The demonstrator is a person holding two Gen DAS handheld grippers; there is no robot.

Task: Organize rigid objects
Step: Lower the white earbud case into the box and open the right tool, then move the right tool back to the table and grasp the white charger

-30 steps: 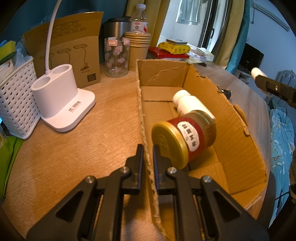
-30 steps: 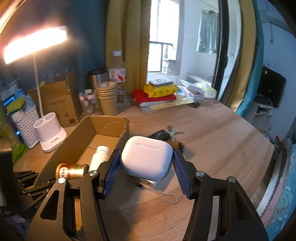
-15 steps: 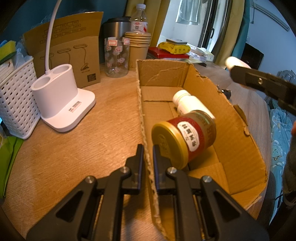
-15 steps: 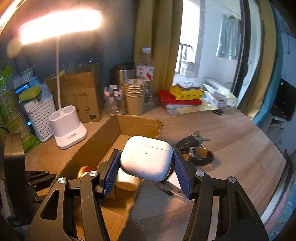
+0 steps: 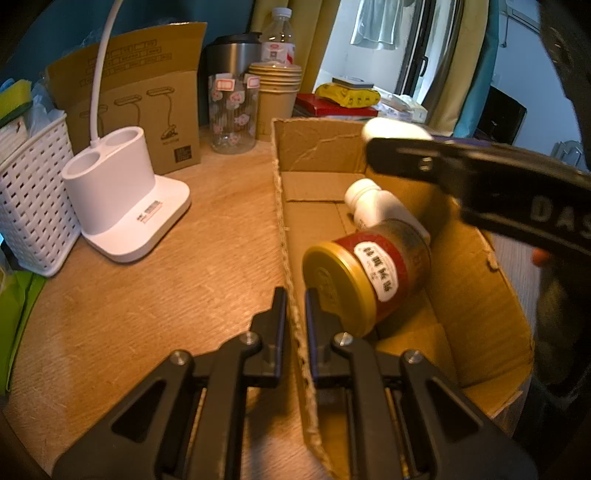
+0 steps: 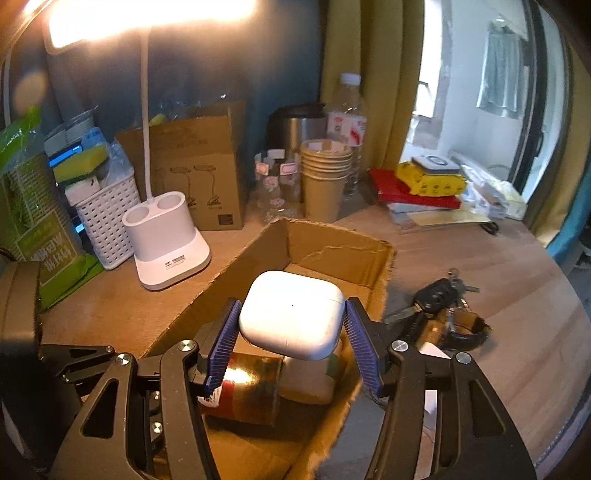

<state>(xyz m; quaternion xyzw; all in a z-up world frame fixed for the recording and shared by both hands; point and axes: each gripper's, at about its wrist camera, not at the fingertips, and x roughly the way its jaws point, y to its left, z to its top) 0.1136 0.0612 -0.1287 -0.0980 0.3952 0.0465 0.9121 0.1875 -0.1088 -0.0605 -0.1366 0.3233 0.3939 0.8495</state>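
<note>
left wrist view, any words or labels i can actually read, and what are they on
"DAS": raised letters on the right claw's black arm, cut off at the picture's edge.
Jar label: black characters on a white patch, too blurred to read.
Lamp base sticker: too small.
Brown lamp box: only drawings and a code square; nothing readable.

Light: warm lamp [image 6: 147, 22] glare top left; daylight through window [image 6: 480, 110].
Blur: right tool [image 5: 461, 173] smeared in left view.
Edges: fisheye bending, dark corners.
</note>
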